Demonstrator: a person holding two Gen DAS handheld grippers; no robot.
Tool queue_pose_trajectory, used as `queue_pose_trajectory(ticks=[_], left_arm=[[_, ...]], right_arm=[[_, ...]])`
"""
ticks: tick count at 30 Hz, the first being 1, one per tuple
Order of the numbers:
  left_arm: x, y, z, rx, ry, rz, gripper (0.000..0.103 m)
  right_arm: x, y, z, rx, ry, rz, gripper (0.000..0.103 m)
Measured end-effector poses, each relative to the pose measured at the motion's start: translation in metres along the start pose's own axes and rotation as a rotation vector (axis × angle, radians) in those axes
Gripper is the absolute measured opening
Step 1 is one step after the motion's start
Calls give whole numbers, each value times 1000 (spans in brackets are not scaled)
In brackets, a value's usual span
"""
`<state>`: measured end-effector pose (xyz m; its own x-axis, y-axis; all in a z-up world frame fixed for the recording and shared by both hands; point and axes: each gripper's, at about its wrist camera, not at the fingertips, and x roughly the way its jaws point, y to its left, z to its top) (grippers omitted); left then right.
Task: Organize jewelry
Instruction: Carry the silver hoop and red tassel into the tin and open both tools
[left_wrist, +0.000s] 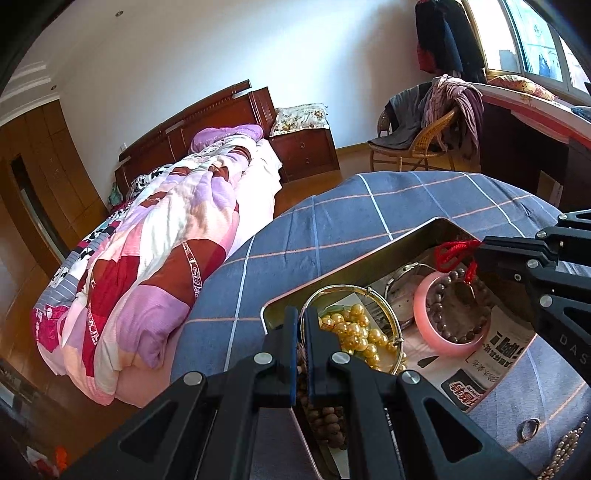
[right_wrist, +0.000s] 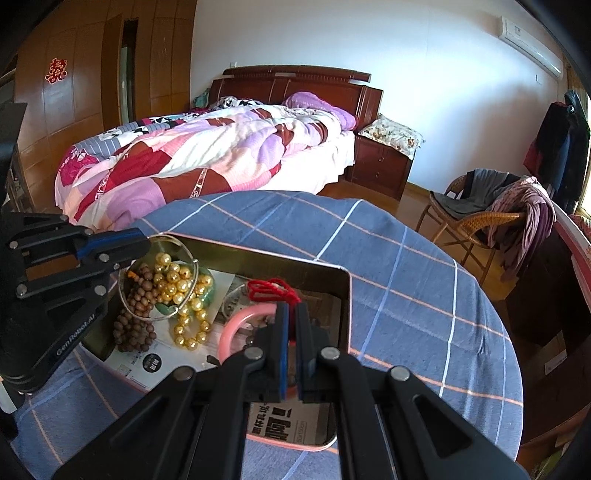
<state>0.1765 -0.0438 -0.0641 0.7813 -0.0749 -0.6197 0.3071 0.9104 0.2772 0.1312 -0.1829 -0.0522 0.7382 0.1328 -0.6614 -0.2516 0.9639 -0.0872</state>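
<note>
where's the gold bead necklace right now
The gold bead necklace lies inside the metal tin, toward its left end in the right wrist view, heaped between the brown bead strand and the pink bangle, just below the left hand-held gripper.

Both grippers (left_wrist: 303, 325) (right_wrist: 292, 321) are black linkages with silver screws, blue-padded fingers (right_wrist: 283, 332) and white lettering.

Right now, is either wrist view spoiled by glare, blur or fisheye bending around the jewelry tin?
Left wrist view: window blown out, tin interior sharp, checked cloth lines bowed. Right wrist view: even light, gold beads glinting but readable, frame corners vignetted black; right hand-held gripper hides part of the pink bangle.
</note>
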Motion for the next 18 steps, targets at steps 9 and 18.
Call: queue_pose_trajectory(ticks=[9,18], left_arm=[[3,0,-2,-1,4,3,6],[-9,2,0,3,-27,31,33]], right_arm=[[3,0,-2,0,7,-7,5],[7,-2,-7,0,21,-10,30]])
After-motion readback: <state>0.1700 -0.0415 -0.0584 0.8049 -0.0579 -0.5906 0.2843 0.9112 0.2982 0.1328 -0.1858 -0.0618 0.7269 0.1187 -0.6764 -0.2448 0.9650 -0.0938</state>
